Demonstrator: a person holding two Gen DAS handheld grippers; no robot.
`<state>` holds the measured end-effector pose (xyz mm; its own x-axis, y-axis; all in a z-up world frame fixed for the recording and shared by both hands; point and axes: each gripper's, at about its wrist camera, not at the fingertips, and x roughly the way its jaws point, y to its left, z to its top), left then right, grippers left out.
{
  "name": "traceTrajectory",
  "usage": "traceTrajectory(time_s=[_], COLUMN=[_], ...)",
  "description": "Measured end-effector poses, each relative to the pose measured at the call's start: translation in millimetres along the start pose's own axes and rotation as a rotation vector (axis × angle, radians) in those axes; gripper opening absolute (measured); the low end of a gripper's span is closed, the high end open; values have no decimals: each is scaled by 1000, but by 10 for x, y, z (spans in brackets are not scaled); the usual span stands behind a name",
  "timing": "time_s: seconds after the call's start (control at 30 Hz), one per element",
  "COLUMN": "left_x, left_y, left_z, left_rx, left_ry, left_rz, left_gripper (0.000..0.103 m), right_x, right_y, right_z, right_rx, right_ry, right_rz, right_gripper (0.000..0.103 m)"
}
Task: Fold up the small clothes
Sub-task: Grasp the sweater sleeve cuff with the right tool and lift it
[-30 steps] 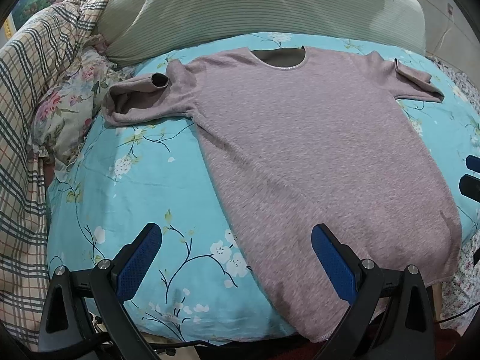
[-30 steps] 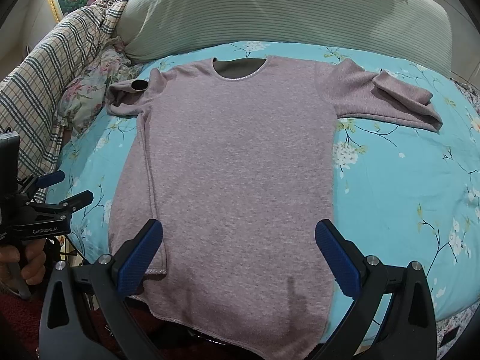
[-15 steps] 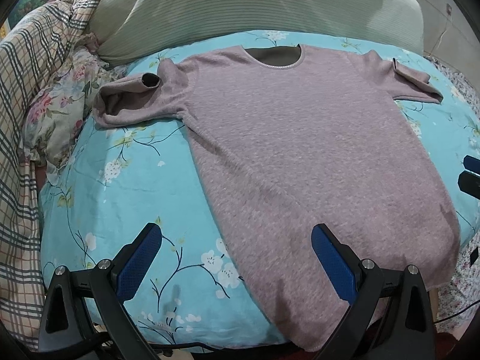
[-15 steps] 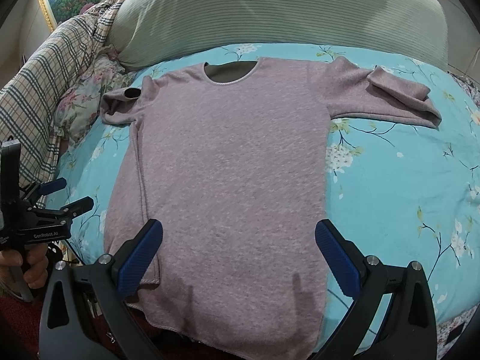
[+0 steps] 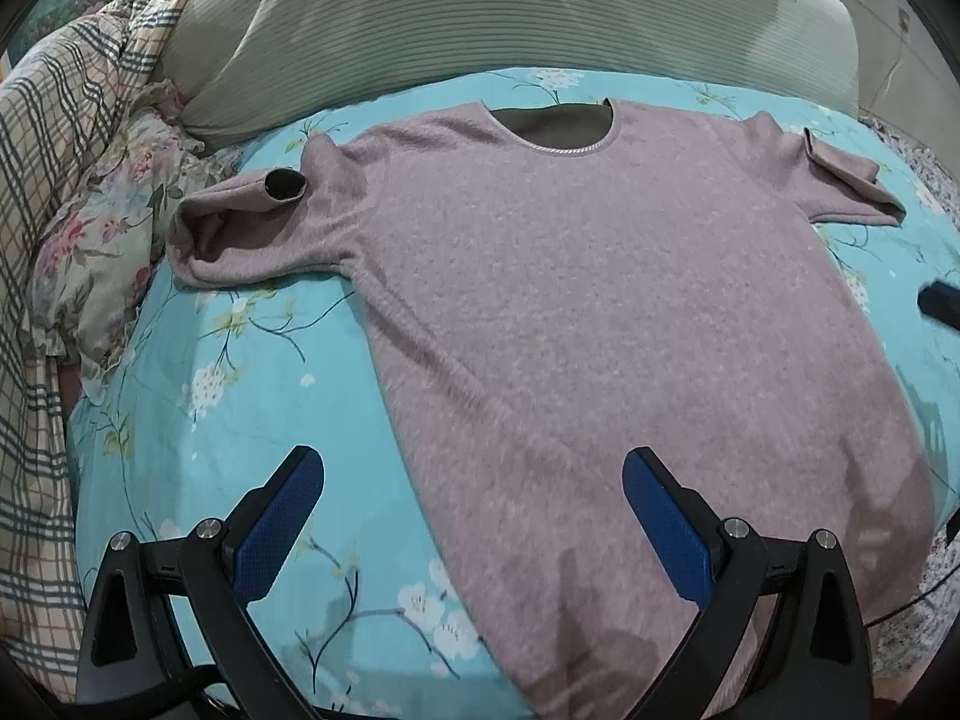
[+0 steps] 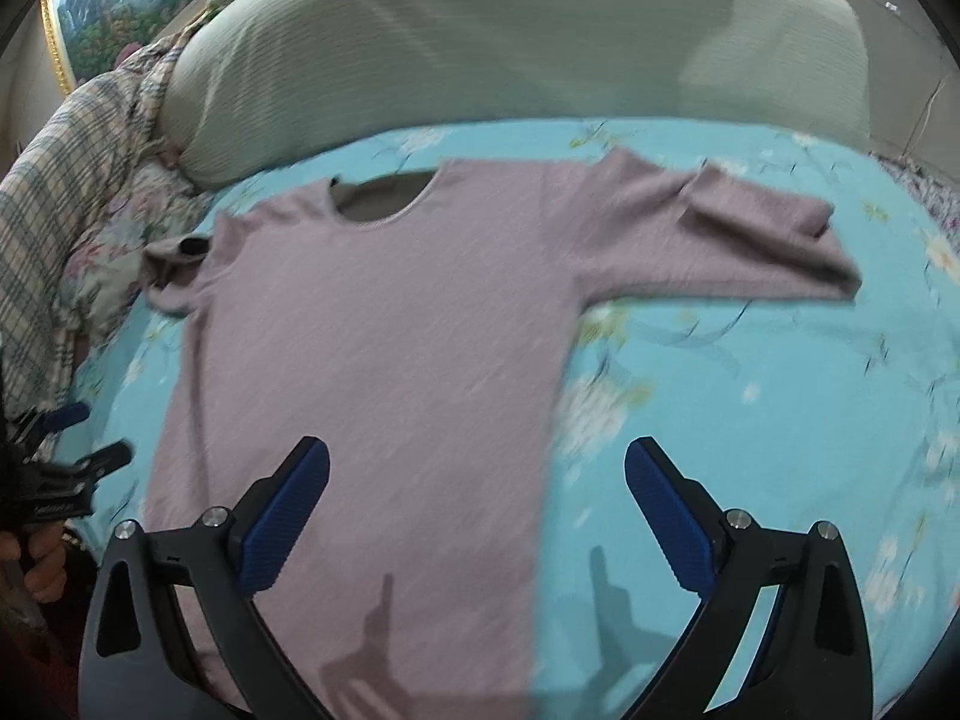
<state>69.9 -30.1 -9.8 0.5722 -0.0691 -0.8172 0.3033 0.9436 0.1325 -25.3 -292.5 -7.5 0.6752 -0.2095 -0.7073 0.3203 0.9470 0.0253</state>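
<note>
Shirt (image 5: 600,324): spread flat on bed (image 5: 252,372), ready for folding.
Left gripper (image 5: 474,516): agape, empty, near hem.
Right gripper (image 6: 477,510): agape, empty.

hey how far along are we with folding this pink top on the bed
Done: the mauve-pink knit long-sleeved top lies spread face up on the turquoise floral bedsheet, body flat, with no body fold made.
In hand: nothing. The left gripper and right gripper are both open above the hem end, empty.
Left: both sleeves, doubled back on themselves, need laying in, then every body fold.
</note>
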Motion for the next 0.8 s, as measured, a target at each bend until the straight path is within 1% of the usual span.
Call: traceTrajectory(time_s=[0.1, 0.13, 0.2, 0.27, 0.3, 0.33, 0.37, 0.4, 0.5, 0.6, 0.63, 0.67, 0.7, 0.73, 0.8], left_x=[76, 94, 142, 211, 246, 266, 303, 333, 436, 532, 563, 588, 619, 633, 647], left_y=[13, 18, 26, 34, 31, 16, 1, -15, -66, -101, -105, -106, -101, -94, -79], left_z=[104, 130, 191, 251, 274, 287, 306, 319, 345, 373, 386, 396, 412, 415, 423], left_rx=[-5, -7, -14, -26, -30, -32, -32, -30, -18, -4, -1, -1, -3, -5, -14], left_ry=[-3, -4, -3, 9, 15, 17, 22, 27, 45, 59, 63, 66, 70, 73, 78], left_rz=[-2, -1, 1, -7, -13, -15, -17, -18, -17, -18, -17, -17, -19, -22, -31], left_gripper=[100, 100, 100, 100, 100, 100, 100, 100, 100, 100, 100, 100, 100, 100, 100], right_x=[129, 185, 275, 459, 550, 663, 758, 870, 1154, 1386, 1463, 1532, 1577, 1559, 1489], right_y=[-217, -309, -453, -632, -721, -857, -938, -1070, -1292, -1442, -1506, -1564, -1600, -1656, -1685], right_z=[272, 387, 556, 739, 824, 932, 994, 1092, 1227, 1261, 1273, 1268, 1265, 1277, 1291], right_rx=[-6, -11, -19, -25, -31, -21, -5, 3, -16, -20, -28, -30, -22, -2, 39], right_ry=[-27, -34, -63, -74, -65, -54, -46, -36, 0, 42, 60, 82, 94, 92, 58], right_rz=[-55, -88, -105, -135, -164, -186, -188, -208, -255, -272, -293, -309, -311, -304, -275], right_gripper=[90, 88, 87, 81, 78, 73, 72, 71, 69, 56, 44, 26, 18, 7, 7])
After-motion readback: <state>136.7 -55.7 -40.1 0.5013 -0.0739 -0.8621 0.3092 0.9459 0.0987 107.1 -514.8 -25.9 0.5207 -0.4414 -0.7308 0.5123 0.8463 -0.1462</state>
